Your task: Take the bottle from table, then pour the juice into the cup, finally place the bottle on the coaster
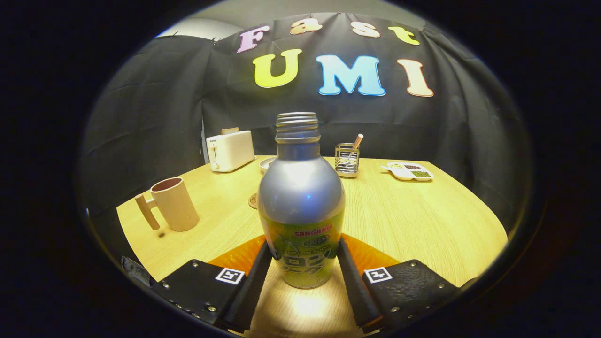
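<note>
A silver bottle (300, 188) with a green label and an uncapped threaded neck stands upright between my fingers. My gripper (304, 246) is shut on its lower body, one finger pressing each side. The bottle's base sits at or just above the wooden table (422, 220); I cannot tell which. A tan cup (174, 204) with a side handle stands on the table ahead and to the left, upright, its inside hidden. A round brown coaster (253, 201) peeks out just behind the bottle's left side, mostly hidden by it.
At the table's far side stand a white toaster (230, 150), a small dish (267, 163), a wire holder (347, 159) with a stick in it, and a white divided plate (409, 171) of food. Black cloth walls close the booth behind.
</note>
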